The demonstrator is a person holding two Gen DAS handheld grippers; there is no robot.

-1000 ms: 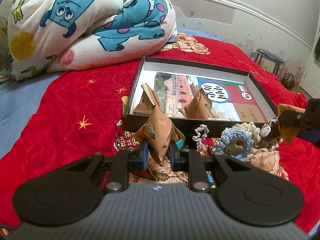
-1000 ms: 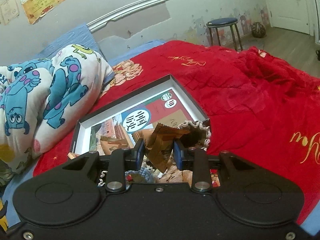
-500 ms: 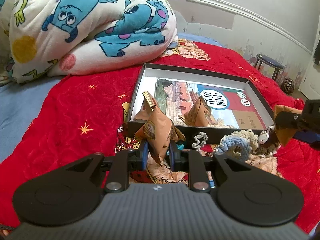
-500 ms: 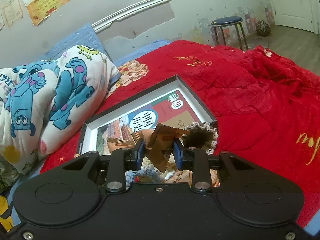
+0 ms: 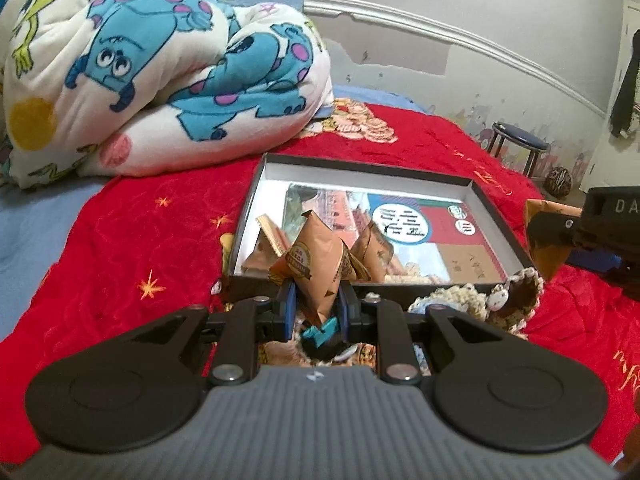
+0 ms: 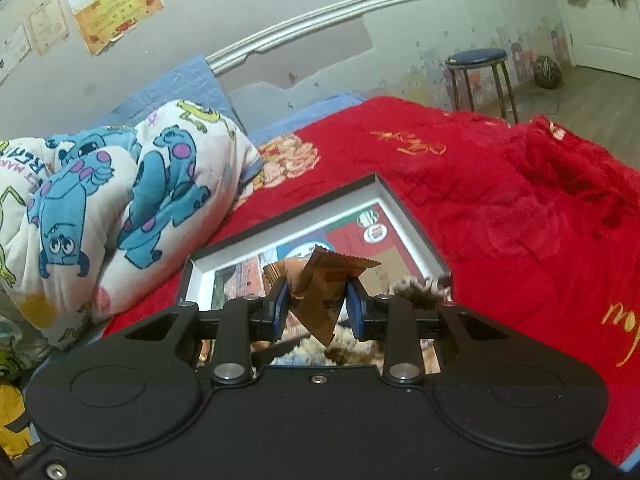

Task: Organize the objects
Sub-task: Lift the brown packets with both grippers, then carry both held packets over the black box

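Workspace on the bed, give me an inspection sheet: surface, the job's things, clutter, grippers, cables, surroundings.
Surface: red blanket over the bed, gold embroidery.
Job's things: open shallow box lying flat on the blanket; two brown packets inside at its near end; one brown packet in the left grip, another in the right.
Clutter: crocheted toys just outside the box's near wall.
Grippers: left gripper shut on a packet; right gripper shut on a packet, both short of the box.
Cables: nothing seen.
Surroundings: cartoon-print duvet bundled behind, stool, peeling wall with certificates.
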